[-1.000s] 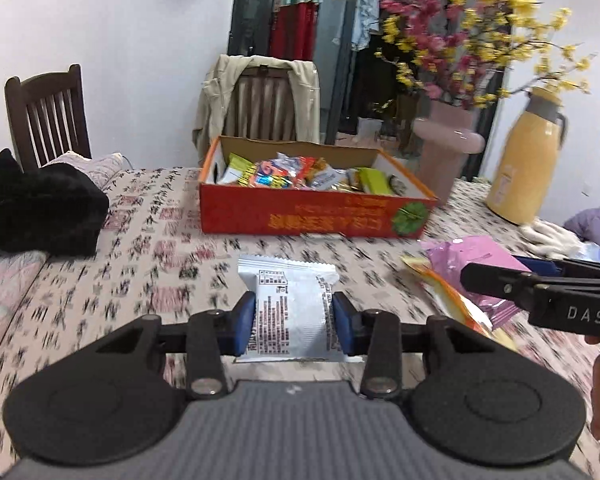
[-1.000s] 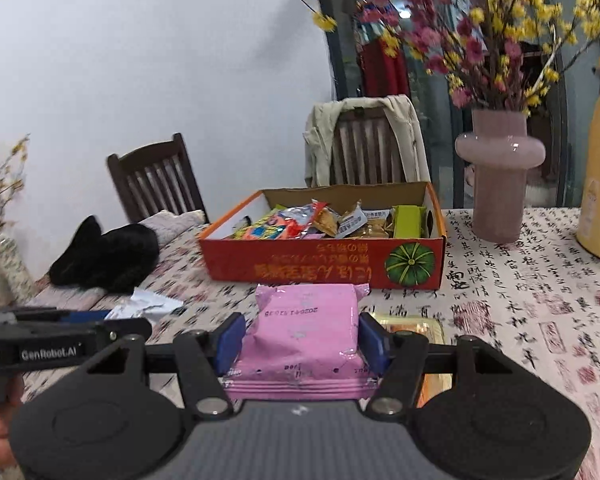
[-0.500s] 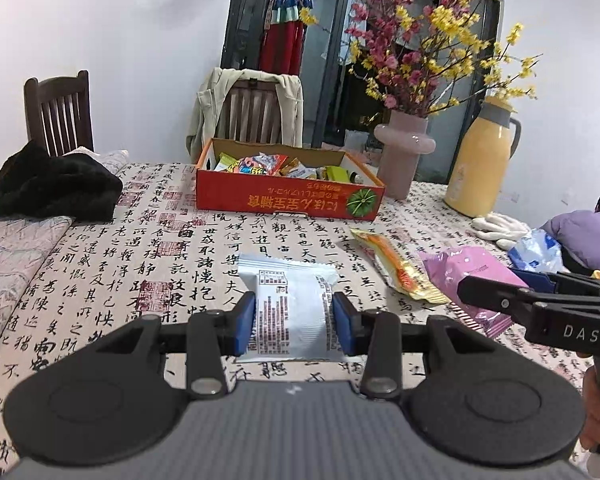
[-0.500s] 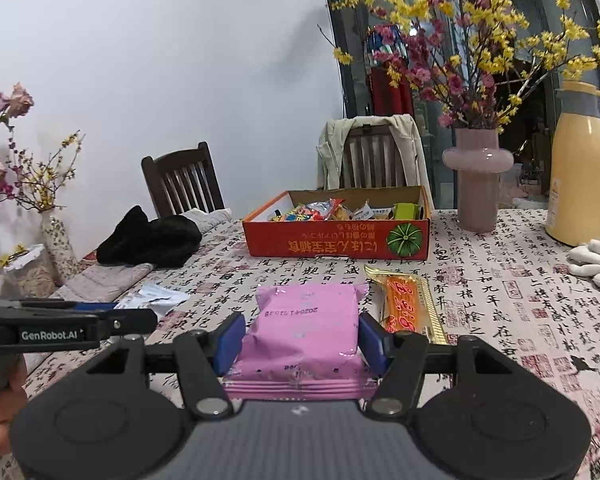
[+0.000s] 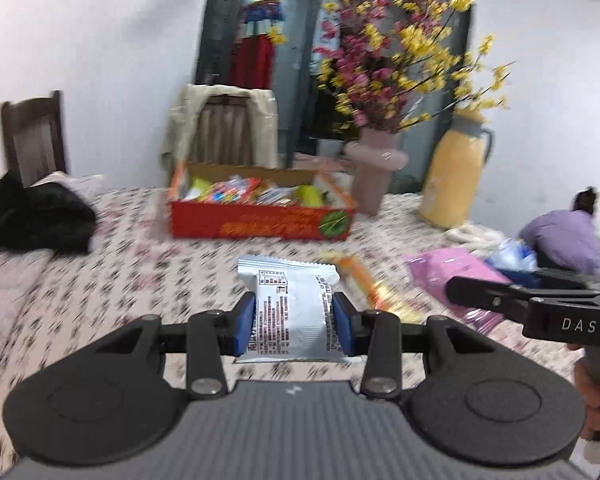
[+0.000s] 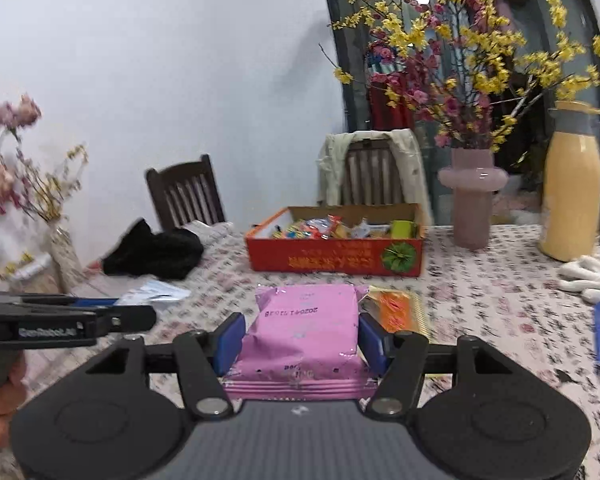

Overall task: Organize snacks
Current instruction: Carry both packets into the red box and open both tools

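Item 1. Left gripper [image 5: 294, 317]: held low over the counter [image 5: 140, 264], pointing slightly downward toward the far side. Jaws pinch a silver snack packet [image 5: 290, 312] by its two side edges; the packet is lifted clear of the cloth, printed face up.

Item 2. Right gripper [image 6: 300, 338]: alongside the left one, at a like downward tilt. Jaws pinch a pink snack packet [image 6: 306, 328] across its width, the sealed end toward the camera; the packet is carried above the counter.

Item 3. Hands: part of the right hand [image 5: 588, 396] shows at the edge of the left wrist view, wrapped on its gripper's handle; part of the left hand [image 6: 0, 392] shows likewise in the right wrist view.

Item 4. Red cardboard box [image 6: 334, 258]: open, on the far part of the counter, filled with mixed snacks.

Item 5. Orange-and-gold snack packet [image 6: 398, 310]: flat on the counter, between the box and the grippers.

Item 6. Pink vase [image 6: 472, 196] with flowering branches, and yellow thermos jug [image 6: 572, 196]: upright, to the right of the box.

Item 7. Black garment [image 6: 156, 254]: heaped at the left of the counter.
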`<state>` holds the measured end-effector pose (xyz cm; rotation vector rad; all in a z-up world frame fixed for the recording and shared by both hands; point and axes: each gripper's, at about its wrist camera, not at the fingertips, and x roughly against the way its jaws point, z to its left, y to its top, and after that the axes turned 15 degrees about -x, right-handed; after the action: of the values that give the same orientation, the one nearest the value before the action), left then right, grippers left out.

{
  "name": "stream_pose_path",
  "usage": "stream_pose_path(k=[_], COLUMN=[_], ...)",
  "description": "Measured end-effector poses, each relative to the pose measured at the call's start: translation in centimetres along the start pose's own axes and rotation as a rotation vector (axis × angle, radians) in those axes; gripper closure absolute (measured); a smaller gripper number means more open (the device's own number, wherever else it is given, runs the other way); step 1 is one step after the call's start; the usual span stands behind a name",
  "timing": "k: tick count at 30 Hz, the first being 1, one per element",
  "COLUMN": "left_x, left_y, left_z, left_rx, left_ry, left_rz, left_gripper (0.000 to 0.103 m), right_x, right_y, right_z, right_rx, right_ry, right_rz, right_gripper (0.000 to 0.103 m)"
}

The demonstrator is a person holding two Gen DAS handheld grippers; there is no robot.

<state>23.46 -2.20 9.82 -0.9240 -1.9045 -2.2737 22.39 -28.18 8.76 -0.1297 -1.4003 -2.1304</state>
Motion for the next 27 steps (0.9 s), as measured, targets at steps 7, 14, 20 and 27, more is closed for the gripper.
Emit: stream_pose_path(k=[7, 14, 20, 27], left_x=[-4.0, -11.6, -21.3, -33.1], left_y=[6.8, 11.9, 15.9, 16.1], left_z=[2.3, 4.3, 6.2, 8.9], left_rx=[0.008, -0.014, -0.014, 0.021], left_ry=[-0.058, -0.04, -0.017, 0.055], left_rz=[-0.04, -0.022, 0.027, 0.138], left_gripper=[0.062, 0.062, 0.061, 0.062], right_x=[-2.8, -9.2, -18.3, -30.9], right_y=[8.0, 14.6, 18.1, 19.5], right_z=[-0.9, -2.0, -3.8, -6.7], right_rx=[-0.046, 0.015, 0.067, 0.099], right_ry=[0.086, 0.007, -0.064, -0.166], right_rz=[0.003, -0.036, -0.046, 0.03], right_gripper=[0.042, 0.042, 0.042, 0.042])
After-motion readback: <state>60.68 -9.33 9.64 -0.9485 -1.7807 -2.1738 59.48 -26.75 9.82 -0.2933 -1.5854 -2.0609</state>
